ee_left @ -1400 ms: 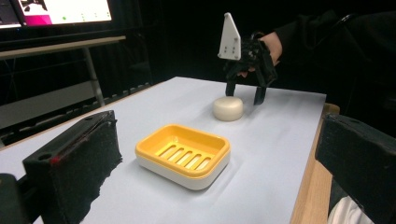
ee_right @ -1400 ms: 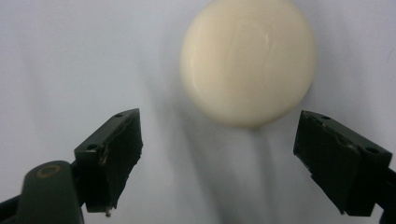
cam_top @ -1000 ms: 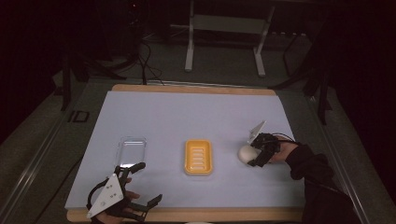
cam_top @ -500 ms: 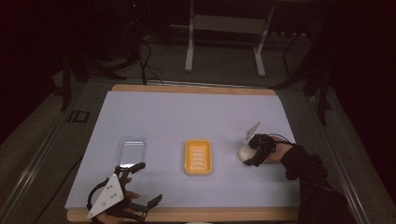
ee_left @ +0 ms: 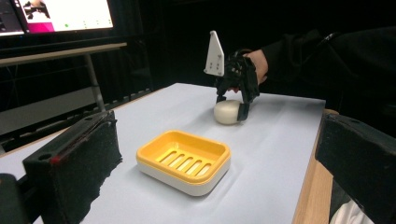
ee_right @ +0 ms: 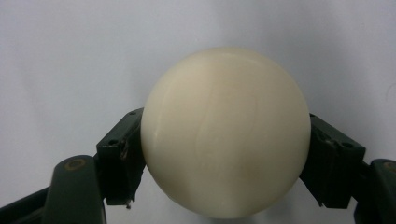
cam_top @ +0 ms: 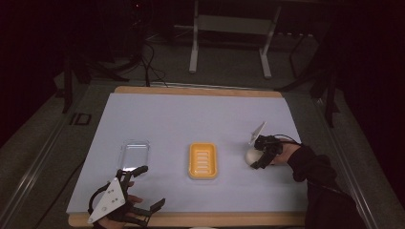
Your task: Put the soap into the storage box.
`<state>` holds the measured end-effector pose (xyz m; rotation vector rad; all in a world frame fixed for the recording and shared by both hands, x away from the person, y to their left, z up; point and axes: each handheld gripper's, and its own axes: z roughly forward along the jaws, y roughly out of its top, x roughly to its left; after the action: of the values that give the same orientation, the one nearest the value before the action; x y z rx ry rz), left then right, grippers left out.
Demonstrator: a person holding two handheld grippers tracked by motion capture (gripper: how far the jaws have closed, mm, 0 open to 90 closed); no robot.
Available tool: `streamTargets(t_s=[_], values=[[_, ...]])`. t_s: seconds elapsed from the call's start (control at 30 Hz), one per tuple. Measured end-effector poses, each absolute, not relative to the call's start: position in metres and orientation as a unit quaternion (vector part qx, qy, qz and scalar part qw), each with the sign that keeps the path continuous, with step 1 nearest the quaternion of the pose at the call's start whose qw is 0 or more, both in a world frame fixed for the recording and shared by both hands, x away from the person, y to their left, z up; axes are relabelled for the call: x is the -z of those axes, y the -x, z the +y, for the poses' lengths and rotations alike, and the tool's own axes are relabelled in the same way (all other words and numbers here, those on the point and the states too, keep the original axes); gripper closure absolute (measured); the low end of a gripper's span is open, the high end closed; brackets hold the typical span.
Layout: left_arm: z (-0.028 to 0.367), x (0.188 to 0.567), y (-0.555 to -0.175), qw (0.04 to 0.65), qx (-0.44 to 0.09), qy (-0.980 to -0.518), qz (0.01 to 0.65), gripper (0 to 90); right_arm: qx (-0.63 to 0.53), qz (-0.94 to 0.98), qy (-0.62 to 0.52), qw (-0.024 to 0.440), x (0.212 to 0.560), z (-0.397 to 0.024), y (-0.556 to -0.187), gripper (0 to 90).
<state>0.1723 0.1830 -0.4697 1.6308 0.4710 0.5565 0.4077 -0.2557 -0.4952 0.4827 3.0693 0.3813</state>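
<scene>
Between our right gripper's (ee_right: 224, 154) matt black plastic jaws sits a cream soap bar (ee_right: 226, 130), smooth and faintly waxy, with a soft sheen and a shallow oval pressed into its face. Both jaws press its sides. Ahead of our left gripper's (ee_left: 210, 172) fingers (ee_left: 74, 163), which look faced with rough, matt black foam, rests the soap dish (ee_left: 184, 160): glossy yellow plastic with a slotted floor over a smooth white base. Beside those fingers in the high view lies a clear, glossy plastic lid (cam_top: 134, 153). The table (cam_top: 191, 114) wears a smooth, matt, pale sheet over a wooden board edge.
</scene>
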Motion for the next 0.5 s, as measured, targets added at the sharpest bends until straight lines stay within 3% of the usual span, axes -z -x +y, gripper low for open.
streamTargets(t_s=[0.5], values=[[0.182, 0.47, -0.172, 0.624, -0.242, -0.714, 0.204, 0.1, -0.114, 0.982, -0.15, 0.009, 0.455, -0.25, -0.402, 25.1]])
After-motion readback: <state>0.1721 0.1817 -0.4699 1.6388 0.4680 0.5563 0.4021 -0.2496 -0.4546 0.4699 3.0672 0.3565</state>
